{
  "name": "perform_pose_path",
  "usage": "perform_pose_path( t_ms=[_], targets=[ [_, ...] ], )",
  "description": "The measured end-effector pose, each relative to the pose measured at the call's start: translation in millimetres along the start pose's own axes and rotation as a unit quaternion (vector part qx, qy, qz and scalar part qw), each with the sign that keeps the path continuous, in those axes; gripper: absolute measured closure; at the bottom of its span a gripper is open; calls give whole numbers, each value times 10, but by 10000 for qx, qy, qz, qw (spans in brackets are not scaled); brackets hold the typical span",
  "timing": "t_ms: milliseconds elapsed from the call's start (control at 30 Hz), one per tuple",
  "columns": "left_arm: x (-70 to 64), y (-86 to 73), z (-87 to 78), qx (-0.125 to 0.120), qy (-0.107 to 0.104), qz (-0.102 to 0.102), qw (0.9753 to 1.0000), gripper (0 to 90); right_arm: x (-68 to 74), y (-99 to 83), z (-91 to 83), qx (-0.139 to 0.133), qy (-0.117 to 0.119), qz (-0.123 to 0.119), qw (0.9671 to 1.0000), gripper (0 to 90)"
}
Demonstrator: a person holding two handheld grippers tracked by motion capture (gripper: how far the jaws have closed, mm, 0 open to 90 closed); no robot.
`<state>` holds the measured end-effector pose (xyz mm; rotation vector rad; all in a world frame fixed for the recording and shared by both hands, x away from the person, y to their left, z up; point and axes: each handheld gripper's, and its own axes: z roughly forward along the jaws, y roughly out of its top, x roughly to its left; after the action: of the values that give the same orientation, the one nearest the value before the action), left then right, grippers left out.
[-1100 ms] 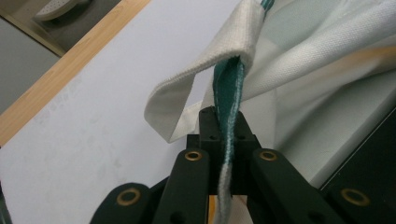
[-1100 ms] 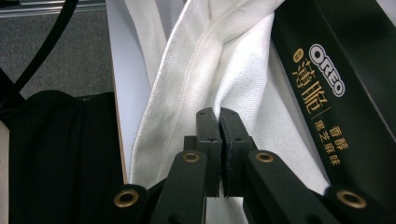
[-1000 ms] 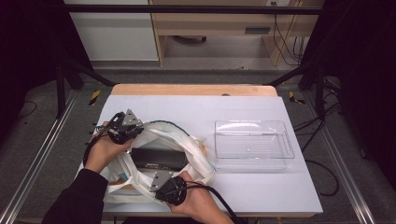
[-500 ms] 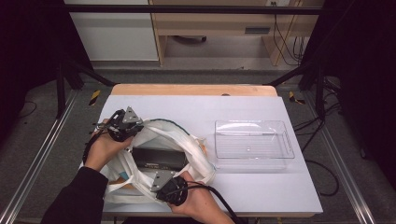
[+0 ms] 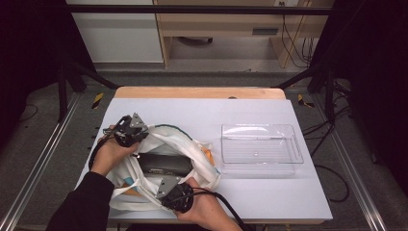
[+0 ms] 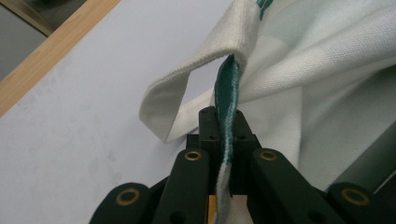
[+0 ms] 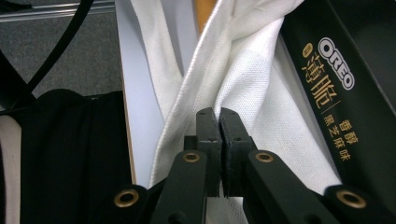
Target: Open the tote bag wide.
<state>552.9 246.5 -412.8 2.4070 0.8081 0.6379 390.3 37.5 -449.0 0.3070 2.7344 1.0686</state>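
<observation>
Nearest me, the right tool (image 5: 169, 188) is clamped on the near rim of the soft white canvas tote bag (image 5: 199, 159), which lies at the desk's (image 5: 250, 108) front left. Inside lies a long black Oreo biscuit box (image 5: 163, 163), stiff and light. Farther in, the left tool (image 5: 136, 134) pinches the bag's green-edged far rim. The cloth is limp, so the hemmed edges look the surest hold. Beyond, to the right, sits a clear plastic tray (image 5: 262, 147).
</observation>
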Motion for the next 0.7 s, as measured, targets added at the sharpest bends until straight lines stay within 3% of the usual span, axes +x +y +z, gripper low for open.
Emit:
perform_pose_path(
  t_ms=[200,433,700],
  targets=[
    [-10,-13,23,-41,-1,-79,10000,878,-3,-4,3,32,46,-14,10000,889],
    [-52,-16,-68,-158,8,-14,9999,855,-39,8,-41,-21,31,208,9998,826],
    [-176,16,-303,-469,243,126,9985,644,-130,43,-326,-321,-259,451,9981,700]
  ],
)
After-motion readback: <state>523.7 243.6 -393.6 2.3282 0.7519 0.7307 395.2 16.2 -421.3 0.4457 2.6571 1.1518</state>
